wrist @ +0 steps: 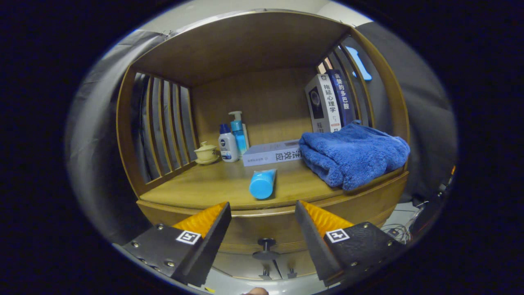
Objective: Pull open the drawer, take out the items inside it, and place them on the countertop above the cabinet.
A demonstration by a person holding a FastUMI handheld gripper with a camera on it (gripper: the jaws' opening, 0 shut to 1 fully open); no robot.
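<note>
Nearest the camera, the gripper (263,215) has its two fingers spread wide, holding nothing. Between them, just ahead and slightly lower, the drawer's knob (266,248) sticks out from the drawer front (262,231) of a wooden cabinet (368,200). The drawer is shut, so whatever it holds is hidden.

Above the drawer runs the tabletop (196,184), boxed in by a wooden back, a roof and slatted sides. A blue tube (262,183) lies on it just beyond the gap between the fingers, its round end pointing at the camera. Behind the tube, a pale book (272,153) lies flat. Left of that book stand two bottles — a white one with a blue cap (227,144) and, just behind it, a blue pump bottle (238,133). Further left of the book sits a small cream lidded cup (205,153) on its saucer. Right of the flat book, a folded blue towel (354,155) rests with one edge touching it. Behind the towel, two upright books (329,102) lean against the slatted side.
</note>
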